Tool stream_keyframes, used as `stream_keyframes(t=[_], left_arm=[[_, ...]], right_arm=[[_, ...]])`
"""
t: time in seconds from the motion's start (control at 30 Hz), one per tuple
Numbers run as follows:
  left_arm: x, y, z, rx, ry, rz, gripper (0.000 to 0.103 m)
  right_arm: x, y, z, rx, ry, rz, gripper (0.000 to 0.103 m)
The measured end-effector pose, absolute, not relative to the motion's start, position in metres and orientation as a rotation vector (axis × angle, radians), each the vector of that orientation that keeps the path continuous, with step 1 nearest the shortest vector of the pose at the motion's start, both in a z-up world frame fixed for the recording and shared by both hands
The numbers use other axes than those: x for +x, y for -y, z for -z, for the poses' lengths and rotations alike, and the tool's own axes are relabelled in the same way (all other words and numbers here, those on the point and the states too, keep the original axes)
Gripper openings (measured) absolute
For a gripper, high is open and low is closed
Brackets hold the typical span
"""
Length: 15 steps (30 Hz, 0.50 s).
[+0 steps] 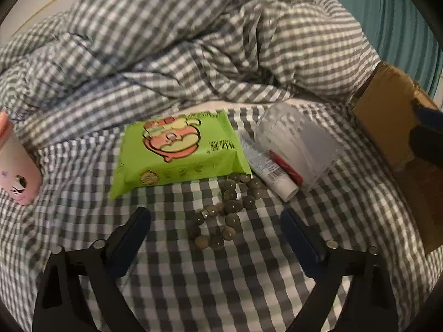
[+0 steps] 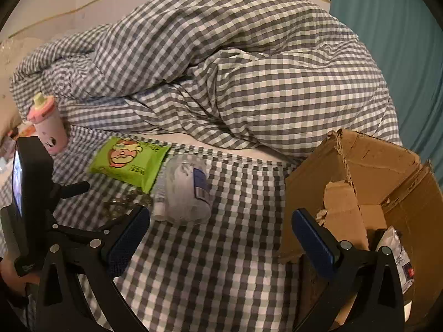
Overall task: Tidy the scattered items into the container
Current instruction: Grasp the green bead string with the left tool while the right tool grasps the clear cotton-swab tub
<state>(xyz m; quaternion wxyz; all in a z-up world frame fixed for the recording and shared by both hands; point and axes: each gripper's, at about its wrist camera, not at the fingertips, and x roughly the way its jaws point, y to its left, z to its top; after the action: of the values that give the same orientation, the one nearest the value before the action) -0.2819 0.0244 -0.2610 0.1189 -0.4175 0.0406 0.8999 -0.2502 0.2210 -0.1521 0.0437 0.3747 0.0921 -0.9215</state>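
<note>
On the checked bedsheet lie a green wipes pack [image 1: 177,152], a string of olive-green beads [image 1: 224,210], a white tube [image 1: 271,171] and a clear plastic cup [image 1: 299,144] on its side. My left gripper [image 1: 216,215] is open, hanging low over the sheet with the beads between its fingers; the pads do not touch them. My right gripper [image 2: 221,215] is open over bare sheet with nothing in it, its right finger in front of the cardboard box [image 2: 360,179]. The cup [image 2: 188,191], tube [image 2: 160,199], pack [image 2: 130,163] and beads [image 2: 121,204] lie left of it.
A pink bottle [image 2: 48,124] lies at the far left. A bunched checked duvet [image 2: 235,69] fills the back. The box, at the right, holds a white packet [image 2: 396,251]. A teal curtain [image 2: 401,41] hangs behind. The left tool's black housing [image 2: 33,182] stands at the left edge.
</note>
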Motion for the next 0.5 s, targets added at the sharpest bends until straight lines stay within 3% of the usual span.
stream_keyframes(t=[0.13,0.27,0.33,0.37,0.4,0.43,0.5], left_arm=[[-0.291,-0.028,0.274,-1.243,-0.101,-2.627,0.086],[-0.301,-0.029,0.282,-1.277,-0.065,-2.605,0.061],[-0.301,-0.030,0.281,-1.264,-0.067,-2.598,0.055],[-0.301,-0.030,0.281,-1.260,-0.070,-2.597,0.039],[-0.300,-0.029,0.280,-1.255,-0.068,-2.599,0.033],[-0.300,-0.028,0.280,-1.254,-0.064,-2.608,0.015],[-0.300,-0.022,0.279,-1.258,-0.023,-2.611,0.012]], right_arm=[[-0.255,-0.219,0.153,1.128,-0.290,2.806,0.103],[-0.261,-0.214,0.155,1.127,-0.288,2.789,0.103],[-0.265,-0.210,0.158,1.128,-0.296,2.785,0.103],[-0.267,-0.209,0.159,1.129,-0.299,2.782,0.103],[-0.269,-0.207,0.160,1.131,-0.300,2.778,0.103],[-0.271,-0.206,0.162,1.130,-0.298,2.771,0.103],[-0.275,-0.202,0.165,1.130,-0.291,2.759,0.103]])
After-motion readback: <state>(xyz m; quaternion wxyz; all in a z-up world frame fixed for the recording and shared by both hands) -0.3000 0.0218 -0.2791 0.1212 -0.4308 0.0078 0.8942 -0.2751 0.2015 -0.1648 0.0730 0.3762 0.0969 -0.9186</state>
